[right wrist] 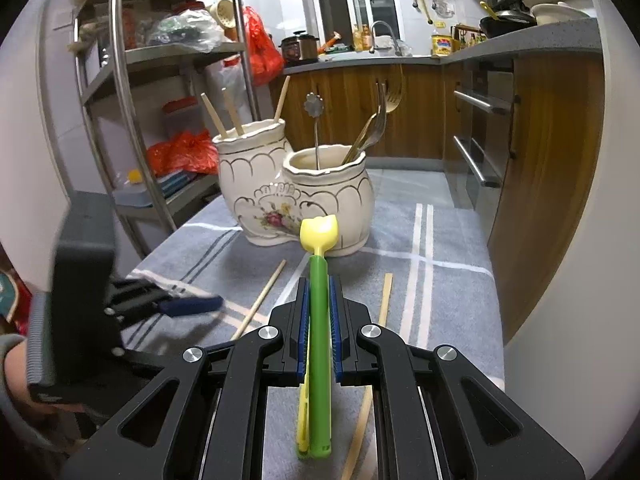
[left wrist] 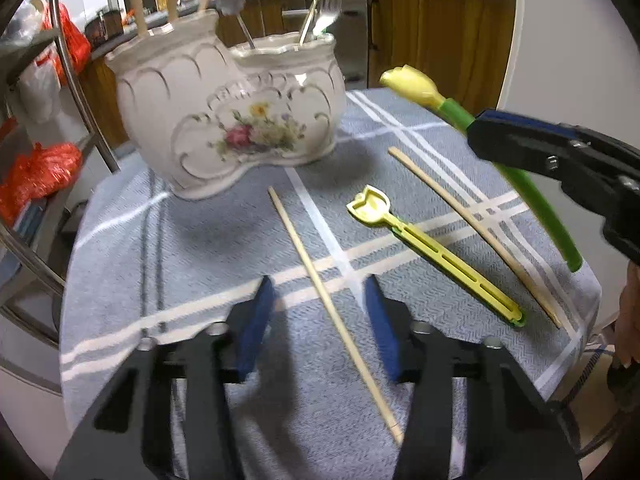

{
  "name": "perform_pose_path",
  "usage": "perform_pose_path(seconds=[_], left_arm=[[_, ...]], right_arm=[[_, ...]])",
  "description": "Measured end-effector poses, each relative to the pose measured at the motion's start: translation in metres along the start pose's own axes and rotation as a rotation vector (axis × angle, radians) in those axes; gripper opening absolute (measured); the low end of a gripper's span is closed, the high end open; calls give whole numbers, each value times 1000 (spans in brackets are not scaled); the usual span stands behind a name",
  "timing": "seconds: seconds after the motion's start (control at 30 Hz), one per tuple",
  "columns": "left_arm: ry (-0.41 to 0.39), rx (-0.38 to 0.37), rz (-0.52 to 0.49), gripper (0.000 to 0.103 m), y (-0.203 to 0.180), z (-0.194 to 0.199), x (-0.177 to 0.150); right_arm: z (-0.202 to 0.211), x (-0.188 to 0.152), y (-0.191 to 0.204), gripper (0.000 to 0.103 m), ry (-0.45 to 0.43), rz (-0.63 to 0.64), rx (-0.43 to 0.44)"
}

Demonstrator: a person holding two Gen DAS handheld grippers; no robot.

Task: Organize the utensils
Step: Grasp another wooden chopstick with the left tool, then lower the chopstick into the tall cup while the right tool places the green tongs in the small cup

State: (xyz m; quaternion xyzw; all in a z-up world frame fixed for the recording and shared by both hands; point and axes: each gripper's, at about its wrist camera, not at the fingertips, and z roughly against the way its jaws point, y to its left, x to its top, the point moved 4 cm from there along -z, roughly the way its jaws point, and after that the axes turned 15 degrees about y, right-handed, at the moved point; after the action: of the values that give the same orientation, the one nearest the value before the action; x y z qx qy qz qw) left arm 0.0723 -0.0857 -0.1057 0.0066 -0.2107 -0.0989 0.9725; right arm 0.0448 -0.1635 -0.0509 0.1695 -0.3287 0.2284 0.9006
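Observation:
A white floral two-pot ceramic holder stands on the blue-grey cloth; one pot holds chopsticks, the other forks and a spoon. My right gripper is shut on a green-and-yellow tulip-ended stick, held in the air pointing at the holder. My left gripper is open, low over the cloth, its fingers either side of a wooden chopstick. A second tulip stick and another chopstick lie on the cloth.
A metal shelf rack with red bags stands to the left of the table. Wooden kitchen cabinets and a counter are behind and to the right. The cloth's right edge is near the lying chopstick.

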Motion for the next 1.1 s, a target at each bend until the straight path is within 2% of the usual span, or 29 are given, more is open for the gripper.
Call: perform_pose_path(seconds=[0.03,0.1,0.2,0.43,0.6,0.77,0.93,1.0,1.1], left_arm=[[4,-10,0,38,0,-1,1],[17,-18,4,25,3,-1,4],[31,-32,14,13,10,-2,8],[47,-96,-26,4,24,-1,10],[-12,-104,-67,4,29,16,3],[-136,-126,-141,4,31,43,-10],[-345,-131,-211,4,38,78,-26],[-406,-132,-202,4,48,89,-27],[-496,-174,-166,4,65,103,-26]], right_arm=[[1,0,-1,10,-1,0,2],[2,-1,-1,10,-5,-1,6],[2,-1,1,10,-7,4,10],[3,0,5,10,-23,17,8],[3,1,7,10,-39,13,1],[5,5,7,10,-73,-1,-2],[10,11,7,10,-134,-21,12],[11,13,8,10,-153,-26,8],[16,20,11,10,-197,-29,5]])
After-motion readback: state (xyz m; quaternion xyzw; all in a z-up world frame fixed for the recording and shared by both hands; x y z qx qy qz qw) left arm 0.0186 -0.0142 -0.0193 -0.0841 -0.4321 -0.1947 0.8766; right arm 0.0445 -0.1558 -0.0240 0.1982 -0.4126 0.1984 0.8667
